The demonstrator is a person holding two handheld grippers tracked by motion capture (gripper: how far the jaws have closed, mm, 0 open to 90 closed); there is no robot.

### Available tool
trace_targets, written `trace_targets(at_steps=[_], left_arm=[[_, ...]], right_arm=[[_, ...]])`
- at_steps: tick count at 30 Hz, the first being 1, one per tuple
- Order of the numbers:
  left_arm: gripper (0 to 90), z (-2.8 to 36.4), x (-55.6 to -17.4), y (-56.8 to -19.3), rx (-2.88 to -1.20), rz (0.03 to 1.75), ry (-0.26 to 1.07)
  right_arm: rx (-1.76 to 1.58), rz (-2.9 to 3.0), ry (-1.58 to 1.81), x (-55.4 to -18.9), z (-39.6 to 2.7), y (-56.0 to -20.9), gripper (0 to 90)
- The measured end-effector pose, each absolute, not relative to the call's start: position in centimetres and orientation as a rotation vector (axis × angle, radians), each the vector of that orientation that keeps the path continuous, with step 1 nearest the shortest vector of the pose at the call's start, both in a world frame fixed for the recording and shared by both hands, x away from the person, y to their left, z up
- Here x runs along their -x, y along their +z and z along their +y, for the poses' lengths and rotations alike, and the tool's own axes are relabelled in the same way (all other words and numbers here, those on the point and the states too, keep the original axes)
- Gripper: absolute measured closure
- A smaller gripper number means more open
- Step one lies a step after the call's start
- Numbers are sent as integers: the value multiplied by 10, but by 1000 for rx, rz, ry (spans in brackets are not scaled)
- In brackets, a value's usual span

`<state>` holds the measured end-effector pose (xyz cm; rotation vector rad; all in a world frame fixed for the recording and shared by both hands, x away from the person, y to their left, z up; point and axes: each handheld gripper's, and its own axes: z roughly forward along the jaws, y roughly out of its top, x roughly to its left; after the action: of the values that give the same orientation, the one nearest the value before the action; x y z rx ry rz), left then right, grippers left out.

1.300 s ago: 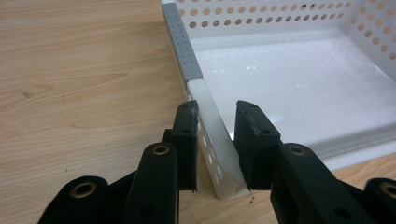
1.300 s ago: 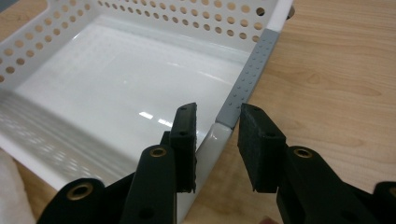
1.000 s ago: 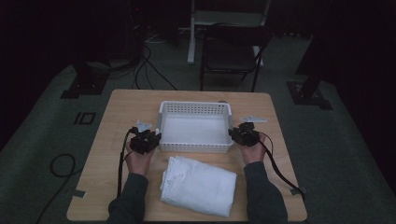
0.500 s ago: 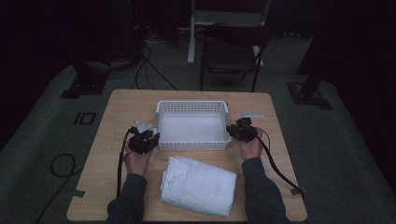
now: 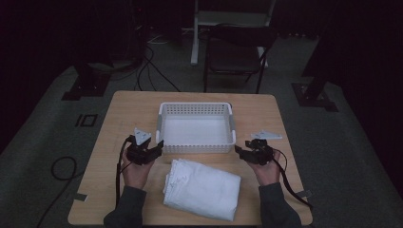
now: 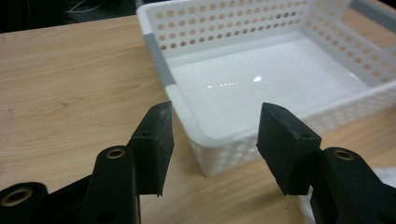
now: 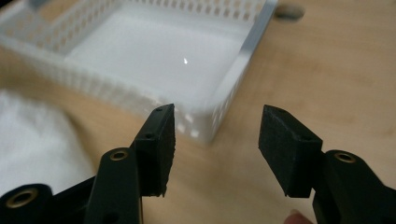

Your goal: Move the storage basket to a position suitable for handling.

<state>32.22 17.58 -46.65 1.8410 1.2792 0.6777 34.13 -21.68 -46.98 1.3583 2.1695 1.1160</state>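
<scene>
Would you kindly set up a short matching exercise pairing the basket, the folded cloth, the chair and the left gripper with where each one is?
Things:
1. white basket
2. folded white cloth
3. chair
4. left gripper

Places:
A. on the floor beyond the table's far edge
B. on the table's near part, between the person's forearms
C. at the basket's near left corner
D. mid-table, empty

Pairs: 1-D, 2-B, 3-A, 4-C

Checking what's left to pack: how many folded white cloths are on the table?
1. The folded white cloth lies on the table's near edge, in front of the white basket, whose inside looks bare. Nothing seems hidden.
</scene>
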Motion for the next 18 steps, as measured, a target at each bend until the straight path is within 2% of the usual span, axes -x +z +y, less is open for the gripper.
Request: trace_targets(at_steps=[7, 10, 15, 18], left_arm=[[435, 167, -302, -471, -1855, 1232, 609], [432, 159, -294, -475, -1871, 1208, 566], [418, 145, -274, -482, -1904, 1170, 498], [409, 138, -264, -483, -1932, 1140, 500]], right_arm=[[-1339, 2235, 1129, -307, -214, -485, 444], [-1344, 2246, 1158, -294, -211, -493, 403], [-1341, 2268, 1137, -272, -204, -504, 285], [-1350, 2262, 1137, -258, -203, -507, 244]])
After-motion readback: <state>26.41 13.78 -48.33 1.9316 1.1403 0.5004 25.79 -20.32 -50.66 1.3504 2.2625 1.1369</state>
